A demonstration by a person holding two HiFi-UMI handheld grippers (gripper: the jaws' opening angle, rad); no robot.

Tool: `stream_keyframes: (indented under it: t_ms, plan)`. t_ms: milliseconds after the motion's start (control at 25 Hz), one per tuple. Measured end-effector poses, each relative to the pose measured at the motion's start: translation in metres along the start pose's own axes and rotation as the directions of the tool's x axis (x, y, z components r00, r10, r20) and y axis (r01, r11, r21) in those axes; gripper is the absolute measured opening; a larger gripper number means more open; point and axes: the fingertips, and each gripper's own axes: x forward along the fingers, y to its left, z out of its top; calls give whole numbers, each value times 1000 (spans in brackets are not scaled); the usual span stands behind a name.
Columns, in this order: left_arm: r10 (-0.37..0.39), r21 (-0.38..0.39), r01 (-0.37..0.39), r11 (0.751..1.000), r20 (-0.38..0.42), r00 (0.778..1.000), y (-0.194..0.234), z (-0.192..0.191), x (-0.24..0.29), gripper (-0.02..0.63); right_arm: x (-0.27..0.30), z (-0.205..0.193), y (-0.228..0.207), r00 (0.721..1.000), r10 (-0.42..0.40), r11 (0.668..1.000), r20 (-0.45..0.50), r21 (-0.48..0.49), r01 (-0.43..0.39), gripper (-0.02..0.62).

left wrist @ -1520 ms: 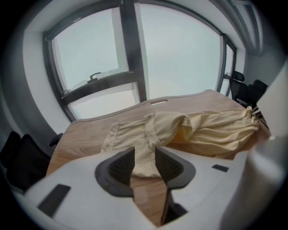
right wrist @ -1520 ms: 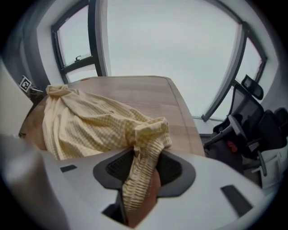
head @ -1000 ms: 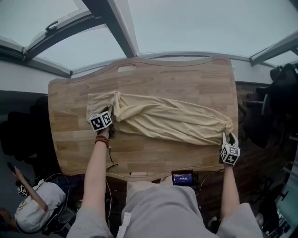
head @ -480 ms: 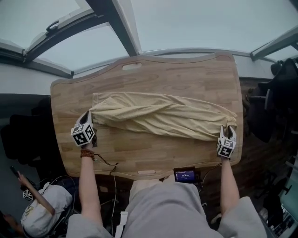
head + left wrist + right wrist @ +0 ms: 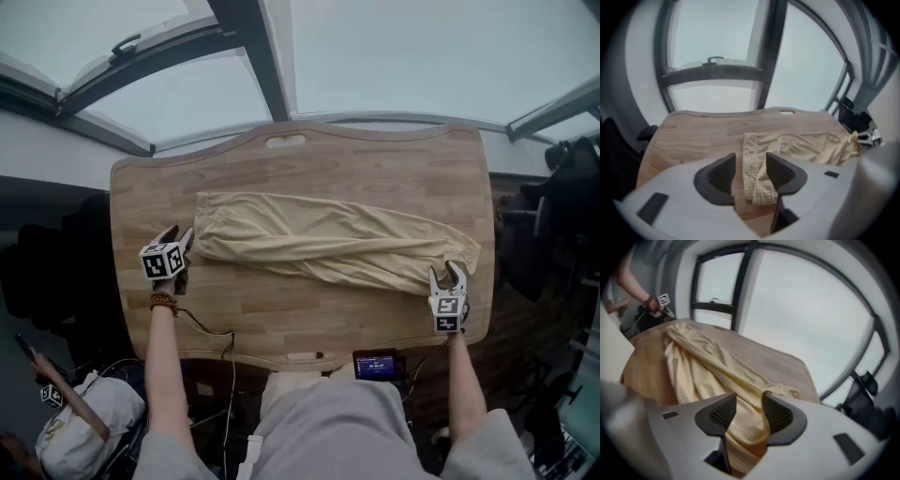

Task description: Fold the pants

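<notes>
Pants (image 5: 328,246) drawn out long across table (image 5: 281,323) since a second ago; bunched left end now flat. Left gripper (image 5: 179,237) jaws just opened and let go: left end lies just past tips, framed between them, unpinched. Right gripper (image 5: 446,275) jaws just widened, slack: right end lies between them, not pressed. Advice: smooth mid twist first, regrasp corners, lift evenly, match edges.

Head view overhead; gripper views low, opposite ends, sharing pants (image 5: 328,248).
</notes>
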Motion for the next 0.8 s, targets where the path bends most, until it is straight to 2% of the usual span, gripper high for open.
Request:
stream_keyframes:
  t_ms: [40,80,120,200,240,280,320,360,400,440,480,520,560,600,640,680,760,800]
  plan:
    - [-29,36,31,999,-46,999,-7,-10,8,207,4,18,25,997,71,993,23,-98,-68,197]
    - [-53,46,57,997,-83,995,-13,-22,15,210,9,38,51,989,142,972,44,-194,-131,200]
    - [-73,25,76,997,-105,992,-18,-33,20,222,13,58,77,976,211,944,60,-271,-187,201]
    - [-75,-28,72,997,-101,992,-23,-47,23,277,22,97,131,940,326,891,102,-365,-270,209]
    - [-53,-18,52,998,-72,996,-24,-47,21,309,25,117,156,921,366,873,129,-389,-293,209]
    - [-32,31,32,999,-21,999,-26,-42,16,310,28,135,181,904,398,859,155,-410,-308,209]
    - [-24,121,19,992,42,999,-32,-36,9,310,29,150,207,887,428,838,172,-442,-319,209]
    - [-36,251,11,968,95,995,-40,-33,-1,310,29,161,234,870,460,808,176,-489,-328,209]
    - [-59,405,4,914,122,991,-48,-33,-9,308,28,169,261,856,488,771,169,-543,-332,209]
    - [-81,560,0,828,119,990,-55,-37,-13,308,31,177,284,849,504,737,158,-592,-327,209]
    - [-92,691,1,723,94,991,-59,-42,-14,308,36,185,303,850,506,710,148,-631,-312,209]
    - [-95,785,12,620,61,994,-61,-49,-11,308,45,190,316,858,495,693,139,-659,-293,209]
    - [-98,844,32,535,24,995,-62,-57,-7,308,54,191,325,869,477,681,130,-679,-272,209]
    - [-103,880,59,472,-12,995,-64,-66,-3,308,61,188,329,884,453,674,118,-695,-252,209]
    - [-110,900,85,428,-42,993,-67,-72,3,307,67,183,329,899,425,668,105,-707,-233,206]
    - [-117,910,105,402,-62,991,-70,-76,8,297,71,177,326,913,396,665,92,-715,-217,200]
    - [-141,917,125,380,-76,987,-77,-77,16,236,75,169,318,932,354,673,71,-711,-202,177]
    - [-158,919,126,373,-71,985,-81,-74,16,168,75,167,316,934,352,680,63,-703,-209,156]
